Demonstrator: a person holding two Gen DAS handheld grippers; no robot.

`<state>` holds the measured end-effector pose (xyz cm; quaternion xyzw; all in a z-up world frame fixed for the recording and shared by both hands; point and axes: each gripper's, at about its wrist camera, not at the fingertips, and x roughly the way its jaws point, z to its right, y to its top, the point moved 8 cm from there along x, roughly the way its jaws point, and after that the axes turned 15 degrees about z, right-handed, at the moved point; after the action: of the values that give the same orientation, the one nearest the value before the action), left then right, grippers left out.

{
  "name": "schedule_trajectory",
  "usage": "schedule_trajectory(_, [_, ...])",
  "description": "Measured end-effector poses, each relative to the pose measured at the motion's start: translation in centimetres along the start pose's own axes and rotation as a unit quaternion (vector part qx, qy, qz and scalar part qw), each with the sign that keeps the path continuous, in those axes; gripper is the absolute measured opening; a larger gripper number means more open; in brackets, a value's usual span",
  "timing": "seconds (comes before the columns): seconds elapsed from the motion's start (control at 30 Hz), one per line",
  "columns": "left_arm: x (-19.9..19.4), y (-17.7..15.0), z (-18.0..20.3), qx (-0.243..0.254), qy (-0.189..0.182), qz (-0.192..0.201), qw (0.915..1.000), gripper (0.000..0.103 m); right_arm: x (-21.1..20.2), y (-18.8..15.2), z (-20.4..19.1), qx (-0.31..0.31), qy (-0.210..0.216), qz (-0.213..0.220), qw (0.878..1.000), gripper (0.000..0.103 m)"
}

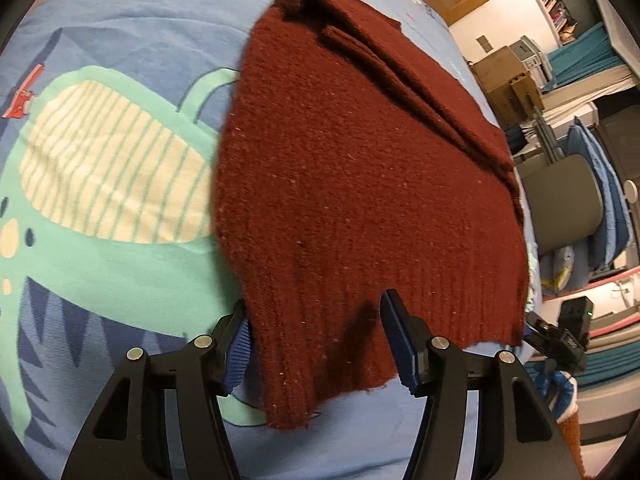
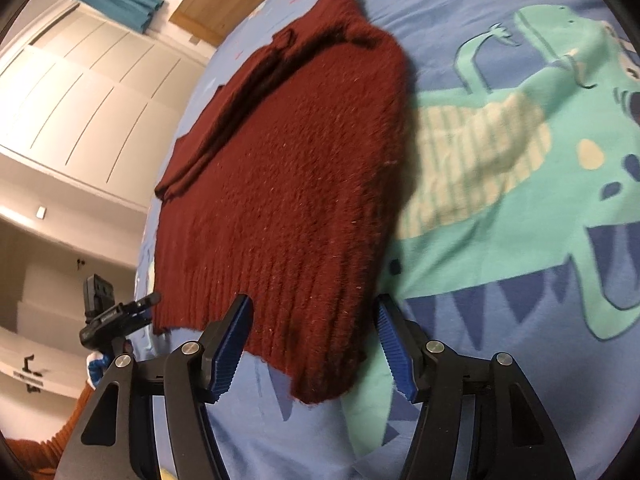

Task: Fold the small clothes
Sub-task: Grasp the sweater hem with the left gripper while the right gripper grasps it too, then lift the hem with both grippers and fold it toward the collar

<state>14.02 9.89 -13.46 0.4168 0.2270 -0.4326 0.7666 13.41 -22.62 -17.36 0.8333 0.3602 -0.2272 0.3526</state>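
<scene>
Two grippers frame the ribbed hem of a dark red knitted sweater point(image 1: 360, 184) that lies on a blue dinosaur-print bedsheet point(image 1: 120, 32), its sleeves already folded in over the body. The left gripper point(image 1: 316, 344) stands wide open, its blue pads either side of the hem's near corner; the cloth sits between the jaws but neither pad presses it. The right gripper point(image 2: 312, 340) is just as wide, straddling a hem corner in the same way — the knit dips between its fingers without being pinched. In the right wrist view a black gripper shows beside the hem's far corner, at the edge of the bed.

The likely next step is to close on the hem and carry it up toward the collar, and this is where things could slip. The knit looks thick and loose, so a shallow bite could catch only the top layer and leave the back panel behind, pulling the fold crooked. If one jaw closes sooner or lifts higher than the other, the hem would skew and the tucked sleeves point(image 1: 412, 80) could slide out. A pad driven too low could also snag the sheet — dragging it up with the sweater.
</scene>
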Motion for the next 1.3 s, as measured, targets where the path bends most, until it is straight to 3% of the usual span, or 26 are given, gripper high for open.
schedule_trajectory(0.27, [0.1,0.0,0.9,-0.011,-0.047,-0.009,0.9988,0.053,1.3,0.4,-0.4,0.014,0.020,-0.004,1.000,0.066])
schedule_trajectory(0.47, [0.3,0.1,1.5,-0.010,-0.059,-0.012,0.9982,0.052,1.8,0.4,-0.8,0.023,0.039,-0.008,0.999,0.063])
schedule_trajectory(0.63, [0.1,0.2,0.8,-0.020,-0.057,-0.010,0.9981,0.038,2.1,0.4,-0.7,0.026,0.044,-0.020,0.999,0.044])
schedule_trajectory(1.0, [-0.5,0.0,0.8,-0.016,-0.055,-0.008,0.9983,0.015,2.1,0.1,-0.6,0.020,0.049,-0.041,0.998,0.017])
schedule_trajectory(1.3, [-1.0,-0.1,1.9,0.006,-0.054,0.013,0.9984,0.011,1.7,1.2,-1.6,0.010,0.066,-0.024,0.997,0.011])
